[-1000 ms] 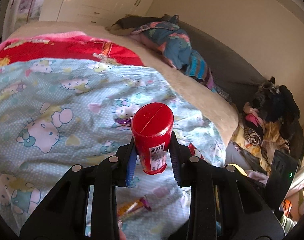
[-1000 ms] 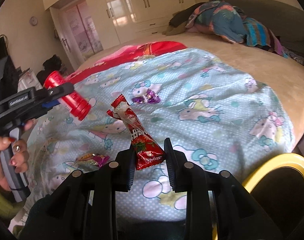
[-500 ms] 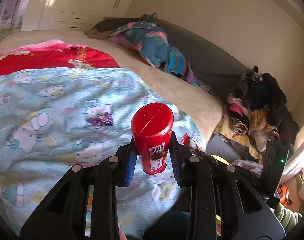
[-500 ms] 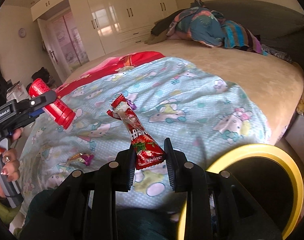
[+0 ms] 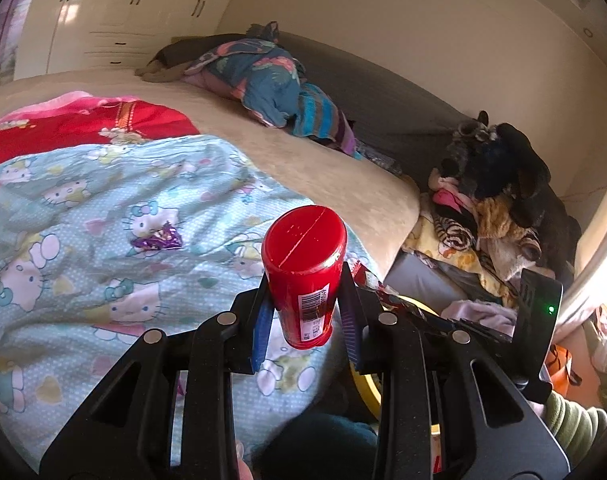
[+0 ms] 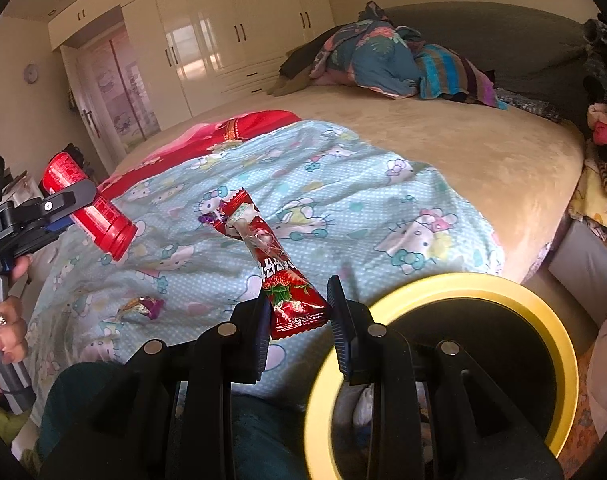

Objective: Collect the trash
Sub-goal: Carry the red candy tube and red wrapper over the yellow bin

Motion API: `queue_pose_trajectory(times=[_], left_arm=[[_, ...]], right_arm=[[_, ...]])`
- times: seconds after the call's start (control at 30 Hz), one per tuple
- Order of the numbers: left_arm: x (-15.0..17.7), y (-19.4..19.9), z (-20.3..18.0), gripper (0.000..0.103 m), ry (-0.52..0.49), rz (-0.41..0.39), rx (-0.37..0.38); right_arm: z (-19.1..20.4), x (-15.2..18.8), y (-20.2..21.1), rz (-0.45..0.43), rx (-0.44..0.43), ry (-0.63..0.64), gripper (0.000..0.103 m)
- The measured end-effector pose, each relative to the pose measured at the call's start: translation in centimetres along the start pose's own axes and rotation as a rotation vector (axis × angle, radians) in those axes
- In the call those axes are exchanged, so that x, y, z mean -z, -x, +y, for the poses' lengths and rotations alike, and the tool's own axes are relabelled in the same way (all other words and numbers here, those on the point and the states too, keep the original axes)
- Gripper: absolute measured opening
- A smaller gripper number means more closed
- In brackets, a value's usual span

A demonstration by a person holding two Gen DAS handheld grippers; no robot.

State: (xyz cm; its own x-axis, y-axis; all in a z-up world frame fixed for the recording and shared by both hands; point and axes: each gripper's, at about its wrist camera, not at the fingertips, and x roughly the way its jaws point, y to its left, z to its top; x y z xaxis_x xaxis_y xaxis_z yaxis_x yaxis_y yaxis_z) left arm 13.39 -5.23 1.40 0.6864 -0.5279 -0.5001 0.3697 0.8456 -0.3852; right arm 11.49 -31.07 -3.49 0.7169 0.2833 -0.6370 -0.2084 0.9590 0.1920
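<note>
The left claw [image 5: 305, 312] is clamped on a red plastic canister [image 5: 305, 276], a smooth cylinder with a flat red cap scored by a faint seam and a white barcode label on its side; it is held off the bed with the capped end pointing away from the camera. The right claw [image 6: 299, 312] is clamped on the lower end of a red snack wrapper [image 6: 281, 280], glossy, printed with strawberries and white lettering, its clear crinkled upper part twisted and ending in a serrated red edge that sticks up above the quilt. Just beside the right claw, low on its right, stands a bin with a yellow rim [image 6: 503, 284] and a dark inside, set at the foot of the bed. Under both claws lies a pale blue cartoon-cat quilt [image 6: 343, 200], with a purple sweet wrapper [image 5: 157, 238] lying on it and an orange-and-purple wrapper [image 6: 141, 306] nearer its edge. Beyond the quilt come a red blanket [image 5: 83, 128], the beige bedcover [image 6: 483, 152] and a heap of teal and striped clothes [image 5: 275, 84]. To the side of the bed sits a pile of dark and yellow garments [image 5: 491, 200]. A hand [image 6: 5, 328] grips the left handle.
</note>
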Motion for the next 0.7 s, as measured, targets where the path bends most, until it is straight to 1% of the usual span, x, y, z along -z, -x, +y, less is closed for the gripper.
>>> queue_pose_trajectory(times=[0.7], left_arm=[[1.8,-1.5,-5.5,0.024,-0.107,0.061,0.093]], right_arm=[[-3.2,0.7,2.6,-0.029,0.067,-0.055,0.026]])
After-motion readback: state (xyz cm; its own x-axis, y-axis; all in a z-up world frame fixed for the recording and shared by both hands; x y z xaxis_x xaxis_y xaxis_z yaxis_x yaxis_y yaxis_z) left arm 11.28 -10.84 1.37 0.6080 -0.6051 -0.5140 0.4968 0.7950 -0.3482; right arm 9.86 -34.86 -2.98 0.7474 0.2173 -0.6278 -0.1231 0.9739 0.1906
